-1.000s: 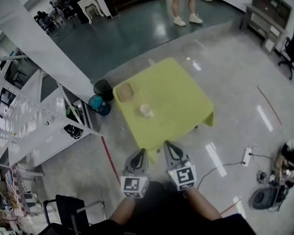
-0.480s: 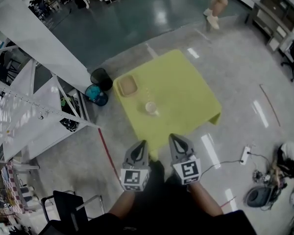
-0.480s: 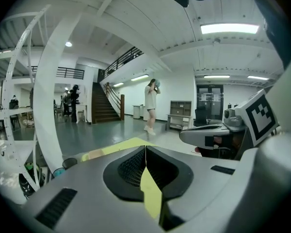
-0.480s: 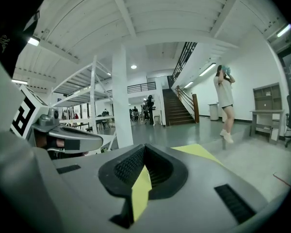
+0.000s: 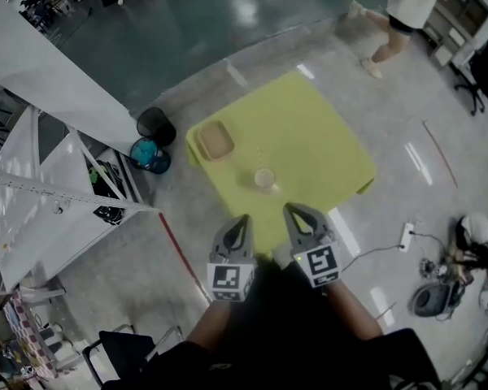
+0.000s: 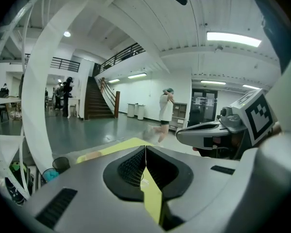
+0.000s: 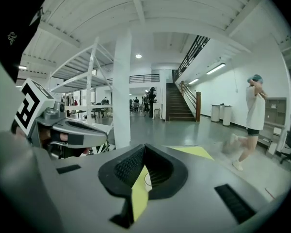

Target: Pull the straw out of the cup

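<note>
A: How are the grippers found?

B: The left gripper (image 5: 242, 219) is seen with its jaws pressed together and nothing between them. The right gripper (image 5: 298, 210) is likewise closed and empty. Both are held side by side at the nearest corner of the table (image 5: 325, 149), pointed toward it and tilted somewhat down.

A: Where is the cup placed?

B: The cup (image 5: 265, 178) is stood upright on the table, close to the edge at the left, ahead of both grippers and apart from them. A tray (image 5: 215, 139) is set beyond it, by the left corner.

A: And the straw?

B: It is expected in the cup, but it is too thin to be made out with certainty in any view.

A: What else is shown?

B: A bin (image 5: 155, 124) and a bucket (image 5: 146, 154) are seen on the floor beside the left corner. A person (image 5: 403, 10) is seen well beyond the table, and a power strip (image 5: 406, 236) is laid on the floor at the right.
</note>
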`<state>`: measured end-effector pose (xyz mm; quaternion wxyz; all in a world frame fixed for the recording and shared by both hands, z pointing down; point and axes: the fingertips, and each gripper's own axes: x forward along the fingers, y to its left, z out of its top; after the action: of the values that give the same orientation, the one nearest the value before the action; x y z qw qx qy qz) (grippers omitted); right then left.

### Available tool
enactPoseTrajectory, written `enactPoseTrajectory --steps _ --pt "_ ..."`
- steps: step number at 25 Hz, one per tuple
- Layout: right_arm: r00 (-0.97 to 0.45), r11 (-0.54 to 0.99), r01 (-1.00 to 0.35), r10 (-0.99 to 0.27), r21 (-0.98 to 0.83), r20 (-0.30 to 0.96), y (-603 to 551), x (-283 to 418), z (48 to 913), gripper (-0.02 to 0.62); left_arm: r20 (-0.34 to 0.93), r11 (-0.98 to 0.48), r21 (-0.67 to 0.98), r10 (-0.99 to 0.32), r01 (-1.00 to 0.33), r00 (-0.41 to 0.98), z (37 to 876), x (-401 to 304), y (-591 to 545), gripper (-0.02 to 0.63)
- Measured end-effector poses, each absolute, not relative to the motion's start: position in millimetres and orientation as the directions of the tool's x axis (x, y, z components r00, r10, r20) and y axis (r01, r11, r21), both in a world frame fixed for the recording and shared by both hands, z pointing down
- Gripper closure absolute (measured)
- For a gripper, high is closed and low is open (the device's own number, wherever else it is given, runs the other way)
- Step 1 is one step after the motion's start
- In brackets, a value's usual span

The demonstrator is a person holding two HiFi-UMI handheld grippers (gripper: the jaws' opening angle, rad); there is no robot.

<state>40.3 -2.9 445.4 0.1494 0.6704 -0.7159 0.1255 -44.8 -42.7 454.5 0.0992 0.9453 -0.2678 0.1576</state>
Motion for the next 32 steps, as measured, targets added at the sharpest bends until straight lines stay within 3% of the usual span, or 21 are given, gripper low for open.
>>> enactPoseTrajectory --steps 11,32 --pt "-0.087 0.097 -0.995 -0.88 -0.003 0.467 -45 68 476 0.578 0.406 -0.808 0.156 -0.472 -0.568 0.782 486 -32 -90 0.56" --pt "-0.356 0.325 -0.933 -0.764 -0.155 0.538 -128 119 563 0.578 0.577 -0.678 0.161 -0.525 -0.717 0.626 543 20 -137 0.56"
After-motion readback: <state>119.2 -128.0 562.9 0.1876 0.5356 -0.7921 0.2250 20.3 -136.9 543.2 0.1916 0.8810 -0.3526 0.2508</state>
